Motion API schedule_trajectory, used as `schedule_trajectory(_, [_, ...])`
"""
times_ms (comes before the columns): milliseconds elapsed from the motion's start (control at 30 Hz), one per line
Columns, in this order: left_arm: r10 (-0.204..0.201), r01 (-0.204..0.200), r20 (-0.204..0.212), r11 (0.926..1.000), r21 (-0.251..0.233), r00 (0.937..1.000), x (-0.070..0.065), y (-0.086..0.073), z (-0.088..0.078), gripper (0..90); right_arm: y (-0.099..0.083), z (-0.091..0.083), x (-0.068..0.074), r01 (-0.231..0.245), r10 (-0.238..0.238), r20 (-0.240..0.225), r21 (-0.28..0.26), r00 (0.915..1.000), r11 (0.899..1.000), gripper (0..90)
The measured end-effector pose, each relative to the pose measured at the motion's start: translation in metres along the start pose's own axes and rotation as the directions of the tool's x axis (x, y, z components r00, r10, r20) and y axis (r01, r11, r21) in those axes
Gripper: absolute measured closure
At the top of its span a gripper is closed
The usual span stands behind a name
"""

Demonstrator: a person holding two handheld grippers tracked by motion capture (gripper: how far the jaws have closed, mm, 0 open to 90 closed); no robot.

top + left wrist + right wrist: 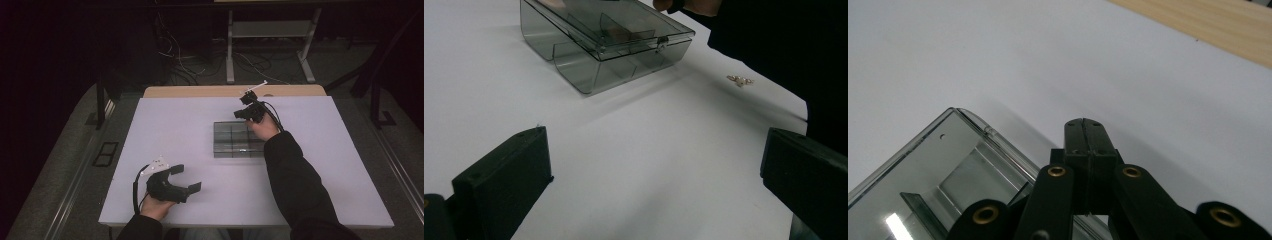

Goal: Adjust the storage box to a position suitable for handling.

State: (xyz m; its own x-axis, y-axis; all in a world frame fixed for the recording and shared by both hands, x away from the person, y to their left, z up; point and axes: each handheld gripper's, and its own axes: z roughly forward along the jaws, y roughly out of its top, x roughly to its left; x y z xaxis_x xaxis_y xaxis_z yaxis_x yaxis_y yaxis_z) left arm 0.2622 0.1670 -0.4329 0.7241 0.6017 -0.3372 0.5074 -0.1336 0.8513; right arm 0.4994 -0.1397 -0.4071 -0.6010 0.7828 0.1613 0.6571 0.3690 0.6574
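Note:
A clear grey plastic box with inner compartments and a closed lid lies in the middle of the white table; its latch faces the left gripper view. My right gripper hovers at the box's far right corner. Its jaws are shut together with nothing between them, tips just past the box's edge. My left gripper rests near the front left of the table, open, with bare table between its jaws.
A small pale metallic piece lies on the table beside the dark sleeve. The white table cover ends at a wooden strip at the far side. Cables and desk legs stand on the floor behind.

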Motion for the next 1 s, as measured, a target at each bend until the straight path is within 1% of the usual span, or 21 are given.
schedule_trajectory(67, [0.003, -0.003, 0.0, 1.0, 0.002, 1.0, 0.0, 0.0, 0.0, 0.0, 0.0, 0.002, 0.0, -0.004, 0.004, -0.003, 0.004, 1.0, 1.0, 89.2])
schedule_trajectory(100, [0.003, -0.003, 0.0, 1.0, 0.002, 1.0, 0.0, 0.0, 0.0, 0.0, -0.002, 0.005, 0.0, -0.01, 0.01, -0.006, 0.02, 0.9999, 1.0, 89.2])
schedule_trajectory(300, [-0.006, 0.006, -0.002, 0.9999, -0.011, 1.0, 0.001, 0.0, -0.002, 0.0, -0.001, 0.007, 0.003, -0.007, 0.006, 0.019, 0.057, 0.9998, 0.998, 89.4])
schedule_trajectory(367, [-0.008, 0.008, -0.003, 0.9999, -0.012, 1.0, 0.001, 0.0, -0.002, 0.0, -0.001, 0.007, 0.003, -0.011, 0.01, 0.018, 0.058, 0.9998, 0.998, 89.4])
schedule_trajectory(400, [-0.008, 0.008, -0.004, 0.9999, -0.012, 1.0, 0.001, 0.0, -0.002, 0.0, -0.001, 0.006, 0.003, -0.021, 0.02, 0.018, 0.06, 0.9996, 0.998, 89.4])
schedule_trajectory(433, [-0.008, 0.008, -0.003, 0.9999, -0.012, 1.0, 0.0, 0.0, -0.001, 0.0, -0.002, 0.006, 0.002, -0.014, 0.013, 0.017, 0.06, 0.9998, 0.998, 89.4])
schedule_trajectory(533, [-0.007, 0.007, -0.002, 0.9999, -0.012, 1.0, 0.0, 0.0, -0.001, 0.0, -0.001, 0.006, 0.002, -0.017, 0.016, 0.02, 0.066, 0.9997, 0.998, 89.5])
schedule_trajectory(667, [-0.012, 0.012, -0.005, 0.9997, -0.022, 0.9999, 0.0, 0.0, -0.002, 0.0, -0.003, 0.005, 0.002, -0.029, 0.028, 0.014, 0.073, 0.9995, 0.997, 89.5])
schedule_trajectory(900, [-0.019, 0.018, -0.012, 0.9993, -0.034, 0.9998, 0.0, 0.0, -0.004, 0.0, -0.004, 0.002, 0.007, -0.039, 0.037, 0.026, 0.095, 0.999, 0.995, 89.6])
schedule_trajectory(1000, [-0.021, 0.02, -0.013, 0.9991, -0.038, 0.9997, 0.0, 0.0, -0.004, 0.0, -0.007, 0.001, 0.012, -0.03, 0.026, 0.041, 0.096, 0.9988, 0.995, 89.6])
